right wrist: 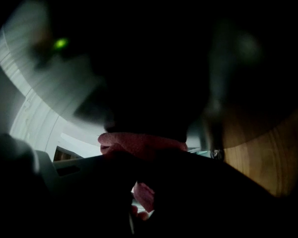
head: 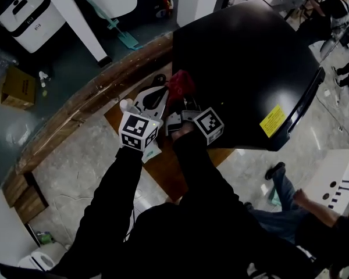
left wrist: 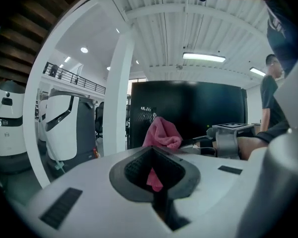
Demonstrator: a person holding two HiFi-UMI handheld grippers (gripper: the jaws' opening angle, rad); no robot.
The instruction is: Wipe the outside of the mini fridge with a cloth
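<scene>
My left hand-held gripper (head: 160, 95) and right hand-held gripper (head: 184, 110) both pinch the pink cloth (head: 180, 85) just ahead, against the black mini fridge (head: 244, 57); uneven pulling could tug it free.

- Left gripper (left wrist: 154, 175): smooth white shell; round its jaws a dark grey funnel-shaped recess, ribbed inside, narrowing to a slot.
- On either side of that recess, one dark rectangular patch (left wrist: 59, 208) is set into the shell.
- Behind the jaws of each gripper sits a white cube (head: 138, 131) with black square markers.
- Right gripper (head: 182, 100): grey-and-white body with black parts.
- Behind both cubes are long black sleeves (head: 107, 196), with dark clothing on the torso.
</scene>
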